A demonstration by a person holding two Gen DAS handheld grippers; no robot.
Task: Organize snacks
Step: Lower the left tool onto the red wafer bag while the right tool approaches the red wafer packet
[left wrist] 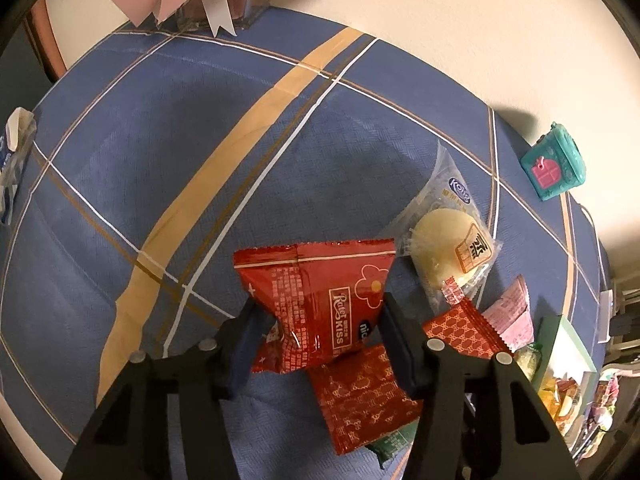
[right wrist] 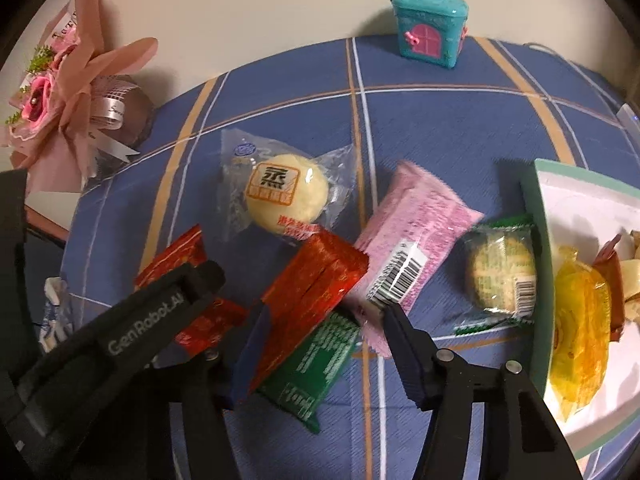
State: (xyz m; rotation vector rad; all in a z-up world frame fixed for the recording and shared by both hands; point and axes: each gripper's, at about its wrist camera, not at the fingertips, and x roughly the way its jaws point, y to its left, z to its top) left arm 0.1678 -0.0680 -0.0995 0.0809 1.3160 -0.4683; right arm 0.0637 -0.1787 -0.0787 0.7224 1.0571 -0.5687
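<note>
My left gripper [left wrist: 320, 324] is shut on a red "Kiss" snack packet [left wrist: 316, 304] and holds it above the blue plaid tablecloth [left wrist: 160, 160]. Under it lies a patterned red packet [left wrist: 360, 396], with a steamed bun in clear wrap [left wrist: 448, 252] and a pink packet [left wrist: 510, 316] to the right. My right gripper [right wrist: 324, 332] is open around a red packet [right wrist: 312, 292] that lies on a green packet [right wrist: 316, 368]. The pink packet [right wrist: 412, 240], bun [right wrist: 284, 196] and a green-wrapped cookie [right wrist: 500, 276] lie beyond. The left gripper's body [right wrist: 132, 320] shows at the lower left.
A white tray with a green rim [right wrist: 536, 240] at the right holds a yellow packet [right wrist: 580, 332] and other snacks. A teal toy house [right wrist: 430, 26] stands at the far edge. A pink bouquet [right wrist: 60, 92] sits at the far left. A blue-white packet [left wrist: 12, 160] lies at the left edge.
</note>
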